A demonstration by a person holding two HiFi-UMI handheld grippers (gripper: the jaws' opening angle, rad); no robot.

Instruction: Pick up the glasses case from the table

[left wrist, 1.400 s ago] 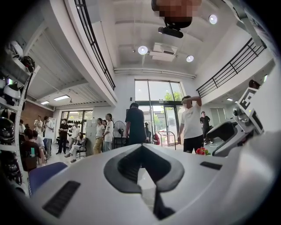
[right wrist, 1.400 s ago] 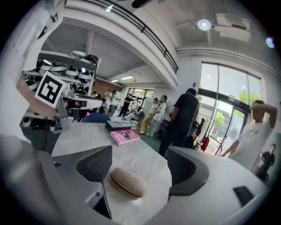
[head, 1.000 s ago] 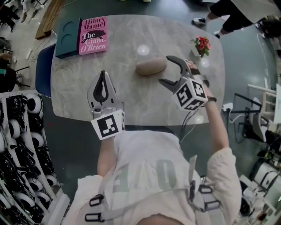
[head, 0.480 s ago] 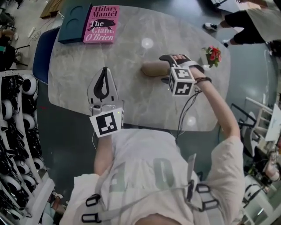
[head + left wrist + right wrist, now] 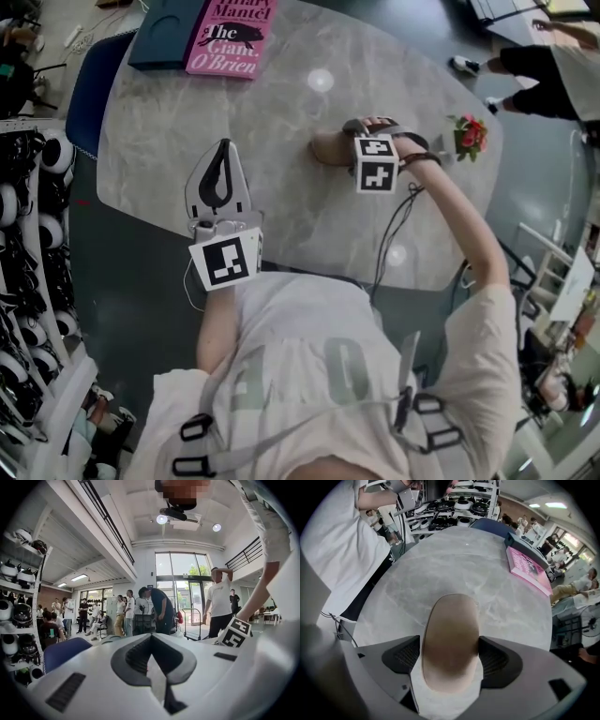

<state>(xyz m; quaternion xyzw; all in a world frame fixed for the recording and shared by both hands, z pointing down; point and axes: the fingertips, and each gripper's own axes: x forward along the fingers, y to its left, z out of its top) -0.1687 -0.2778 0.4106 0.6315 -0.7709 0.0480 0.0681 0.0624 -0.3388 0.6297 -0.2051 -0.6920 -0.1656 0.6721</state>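
Observation:
The tan oval glasses case point(image 5: 328, 147) lies on the grey marble table point(image 5: 272, 103), right of its middle. My right gripper point(image 5: 341, 148) reaches in from the right with a jaw on each long side of it. In the right gripper view the case point(image 5: 450, 630) fills the gap and both dark pads point(image 5: 405, 656) press against its sides, so the right gripper point(image 5: 450, 644) is shut on it. The case still rests on the tabletop. My left gripper point(image 5: 222, 150) is shut on nothing, hovering over the table's near edge, and in its own view the left gripper point(image 5: 151, 638) points out over the table into the room.
A pink book point(image 5: 232, 42) and a dark teal case point(image 5: 169, 26) lie at the table's far left corner. A small pot of red flowers point(image 5: 469, 134) stands right of the right hand. A blue chair point(image 5: 82, 94) and helmet shelves point(image 5: 23, 244) are on the left. People stand beyond the table.
My right gripper moved left over the case and its jaws went from wide open to closed on the case's sides. The left gripper has stayed where it was.

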